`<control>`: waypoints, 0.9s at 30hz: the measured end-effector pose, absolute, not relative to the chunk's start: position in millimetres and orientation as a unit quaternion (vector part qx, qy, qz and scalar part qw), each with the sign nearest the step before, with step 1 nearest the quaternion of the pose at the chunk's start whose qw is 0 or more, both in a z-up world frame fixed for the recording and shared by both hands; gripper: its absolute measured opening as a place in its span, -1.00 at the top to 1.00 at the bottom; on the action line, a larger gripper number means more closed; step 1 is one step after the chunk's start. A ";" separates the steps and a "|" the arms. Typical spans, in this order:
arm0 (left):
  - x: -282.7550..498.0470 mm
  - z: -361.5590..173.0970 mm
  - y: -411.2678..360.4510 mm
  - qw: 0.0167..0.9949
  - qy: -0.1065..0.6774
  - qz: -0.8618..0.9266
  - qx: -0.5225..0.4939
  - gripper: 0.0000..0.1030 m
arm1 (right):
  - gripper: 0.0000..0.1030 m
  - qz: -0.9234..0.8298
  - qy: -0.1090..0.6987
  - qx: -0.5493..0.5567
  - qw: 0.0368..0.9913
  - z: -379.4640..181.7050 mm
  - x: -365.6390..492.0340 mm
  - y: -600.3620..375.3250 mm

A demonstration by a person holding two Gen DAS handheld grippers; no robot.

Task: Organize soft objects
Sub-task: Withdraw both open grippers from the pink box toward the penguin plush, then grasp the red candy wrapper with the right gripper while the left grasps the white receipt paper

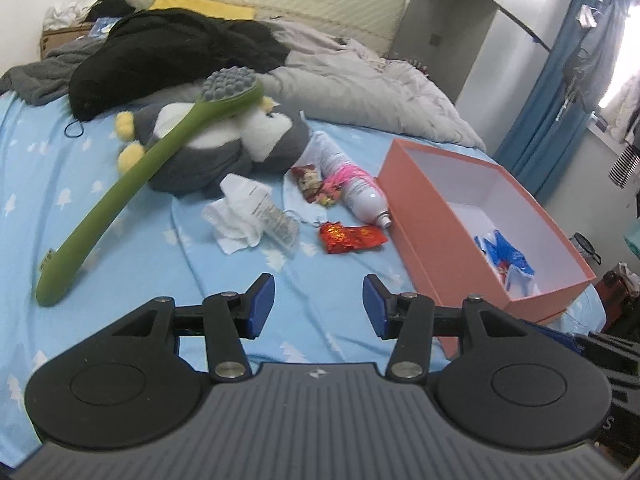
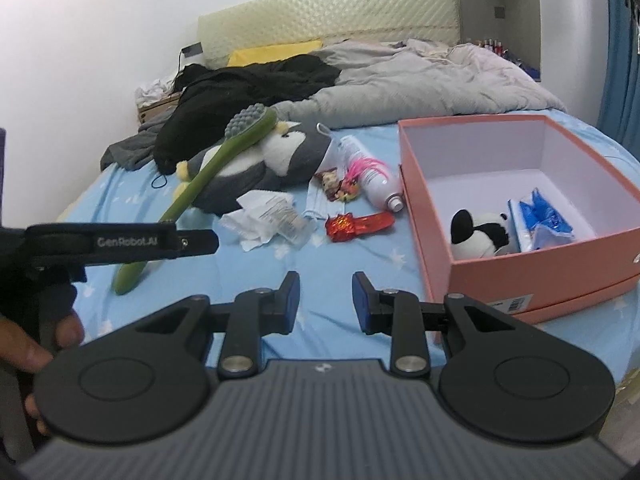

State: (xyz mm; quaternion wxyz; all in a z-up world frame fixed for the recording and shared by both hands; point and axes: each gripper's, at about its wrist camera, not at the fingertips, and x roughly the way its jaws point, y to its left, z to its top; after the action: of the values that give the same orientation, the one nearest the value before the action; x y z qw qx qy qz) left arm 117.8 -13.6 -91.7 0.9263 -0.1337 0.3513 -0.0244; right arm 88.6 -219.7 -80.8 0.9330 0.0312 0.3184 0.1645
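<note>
one pink box [image 2: 532,276], panda plush [image 2: 478,234] and blue packet [image 2: 542,220] inside

Dim soft daylight from window [image 1: 624,80] glare; fisheye-bent edges.

The left gripper [image 1: 318,306] hangs level with its blue-padded fingers [image 1: 262,304] spread wide, nothing between them. The right gripper [image 2: 325,303] is held the same way, fingers [image 2: 291,300] parted and empty. In the right wrist view, the person's left hand [image 2: 38,340] grips the other tool's handle.
</note>
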 end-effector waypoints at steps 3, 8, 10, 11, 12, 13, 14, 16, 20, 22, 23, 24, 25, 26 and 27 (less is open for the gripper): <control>126.3 -99.6 -7.4 0.922 0.357 -0.022 -0.145 -0.07 | 0.38 0.169 0.317 0.026 0.933 -83.4 93.6 -214.5; 144.7 -115.2 1.1 0.917 0.362 -0.023 -0.164 -0.07 | 0.38 0.182 0.317 0.017 0.930 -92.0 107.0 -201.8; 155.0 -122.4 4.0 0.916 0.364 -0.022 -0.169 -0.07 | 0.38 0.189 0.315 0.016 0.930 -95.5 114.4 -196.8; 159.7 -126.0 5.2 0.915 0.364 -0.021 -0.171 -0.07 | 0.38 0.190 0.316 0.014 0.929 -97.9 118.8 -194.0; 165.9 -130.2 6.8 0.915 0.365 -0.019 -0.173 -0.07 | 0.38 0.191 0.318 0.014 0.929 -100.9 124.0 -191.4; 171.8 -134.3 8.1 0.913 0.367 -0.019 -0.177 -0.07 | 0.38 0.191 0.319 0.013 0.928 -104.6 129.8 -189.3; 177.1 -138.3 9.5 0.912 0.369 -0.018 -0.181 -0.07 | 0.38 0.190 0.321 0.013 0.928 -108.2 135.8 -187.6; 189.5 -147.5 13.4 0.908 0.371 -0.020 -0.191 -0.07 | 0.38 0.188 0.325 0.008 0.927 -116.1 147.8 -183.7; 212.0 -166.4 20.4 0.903 0.375 -0.022 -0.208 -0.07 | 0.38 0.186 0.325 -0.012 0.927 -132.7 171.0 -176.5; 223.6 -176.4 24.6 0.898 0.382 -0.026 -0.218 -0.04 | 0.38 0.183 0.327 -0.018 0.927 -141.2 183.6 -173.6; 228.6 -180.8 26.0 0.896 0.383 -0.028 -0.221 -0.04 | 0.38 0.183 0.327 -0.020 0.927 -144.3 188.8 -173.2; 234.1 -185.0 27.2 0.895 0.384 -0.030 -0.224 -0.03 | 0.38 0.182 0.328 -0.023 0.926 -148.1 194.2 -171.4; 238.2 -188.7 27.8 0.895 0.384 -0.029 -0.226 0.02 | 0.38 0.181 0.331 -0.024 0.926 -151.9 200.1 -169.7; 244.6 -193.4 29.0 0.893 0.386 -0.031 -0.230 0.05 | 0.38 0.180 0.333 -0.023 0.925 -155.5 205.5 -168.5; 249.6 -197.6 29.9 0.891 0.388 -0.032 -0.233 0.07 | 0.38 0.181 0.334 -0.023 0.925 -158.6 210.2 -167.5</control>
State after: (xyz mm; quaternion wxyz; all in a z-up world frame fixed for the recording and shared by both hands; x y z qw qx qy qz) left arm 249.6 29.9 -197.6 0.8910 -0.2331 0.3883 -0.0319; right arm 210.2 -167.5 -158.6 0.9247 -0.0231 0.3343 0.1809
